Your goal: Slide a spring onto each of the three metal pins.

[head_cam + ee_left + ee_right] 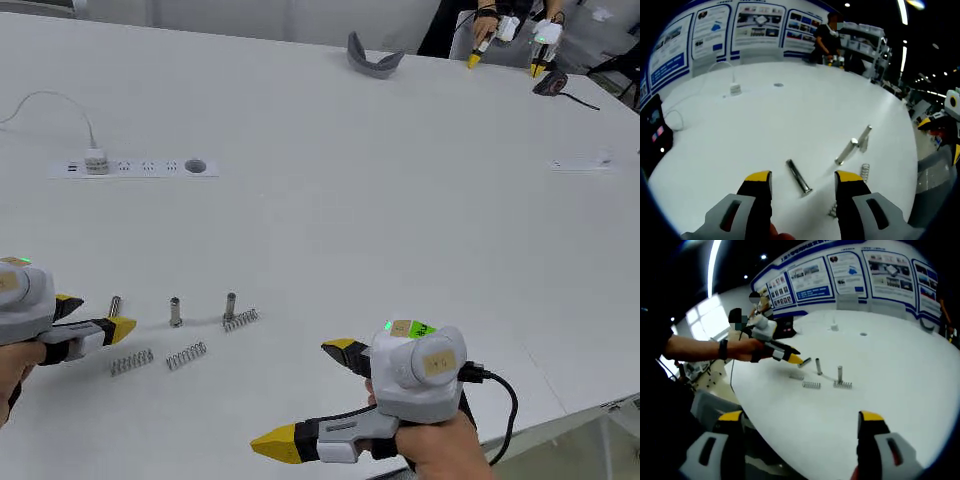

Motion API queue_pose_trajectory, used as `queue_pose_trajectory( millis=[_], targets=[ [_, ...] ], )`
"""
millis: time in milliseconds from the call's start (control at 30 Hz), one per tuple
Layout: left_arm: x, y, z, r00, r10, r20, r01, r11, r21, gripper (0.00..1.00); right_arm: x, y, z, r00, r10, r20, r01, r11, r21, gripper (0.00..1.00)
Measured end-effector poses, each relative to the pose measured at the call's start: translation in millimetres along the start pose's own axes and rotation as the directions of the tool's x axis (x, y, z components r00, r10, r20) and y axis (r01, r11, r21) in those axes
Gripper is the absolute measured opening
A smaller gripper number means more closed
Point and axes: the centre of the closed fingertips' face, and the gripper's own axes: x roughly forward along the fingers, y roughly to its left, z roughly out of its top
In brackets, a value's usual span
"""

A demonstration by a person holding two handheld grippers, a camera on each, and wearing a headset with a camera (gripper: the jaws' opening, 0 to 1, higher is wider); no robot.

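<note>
Metal pins are what I am lining up on: three are standing upright in a row on the white table, all bare, with three springs lying loose beside them. I am holding my left gripper with its jaws apart and gripping nothing; the left pin is sitting in the gap between them, unsqueezed. The middle pin and the right pin are further along the row. The right spring is lying at the foot of the right pin, possibly touching it, though I can't be sure from here. The left spring and the middle spring are lying just in front of the row. My right gripper is hanging wide open and empty, well apart from the parts.

I am judging the first pick as the job in hand. I should be pinching a spring lightly near one end, tipping it upright, centring its bore over a pin top, and steadying that pin with the other gripper, since these look easy to topple.
</note>
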Motion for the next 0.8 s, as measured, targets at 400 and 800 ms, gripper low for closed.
queue_pose_trajectory(
  millis=[400, 800],
  targets=[
    [21.9, 7.7, -3.0, 0.9996, 0.018, -0.022, -0.019, 1.0, -0.017, 0.4, -8.5, -4.8, -9.5, 0.9996, -0.025, -0.012, 0.025, 0.999, 0.02, 0.95],
    [29.1, 10.0, -5.6, 0.9982, 0.053, -0.027, -0.051, 0.996, 0.069, 0.23, -7.3, -5.3, -8.0, 0.9997, -0.025, -0.008, 0.025, 0.999, 0.025, 0.95]
  ],
)
